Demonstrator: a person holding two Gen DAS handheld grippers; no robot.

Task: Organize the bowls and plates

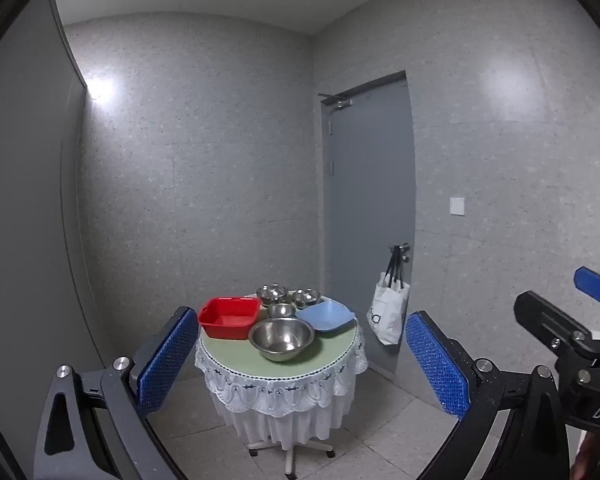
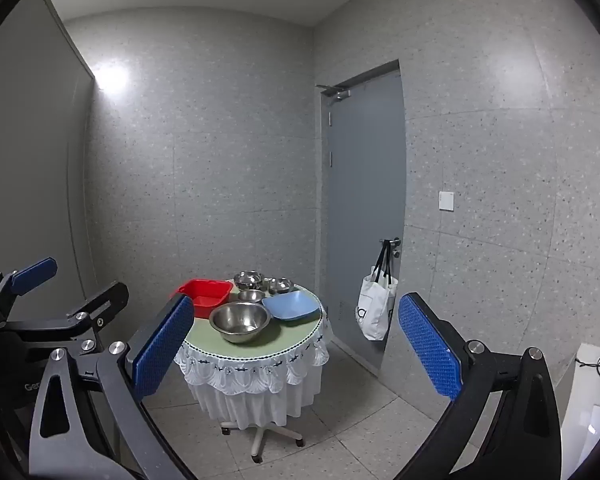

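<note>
Both grippers, left gripper [image 1: 300,360] and right gripper [image 2: 296,344], hovering spread wide, empty; round table [image 1: 332,354] with large steel bowl [image 1: 281,338] lying straight ahead, well apart; neither hand clearly nearer.

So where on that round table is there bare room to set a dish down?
Bare green top shows along the near edge of the table, left and right of the large steel bowl. Behind it the red tub, blue dish and small steel bowls crowd together.

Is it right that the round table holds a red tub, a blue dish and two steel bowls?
Not quite: there are four steel bowls, not two. The left wrist view shows the big bowl in front and three smaller ones behind it, with the red tub and blue dish on the round table.
</note>
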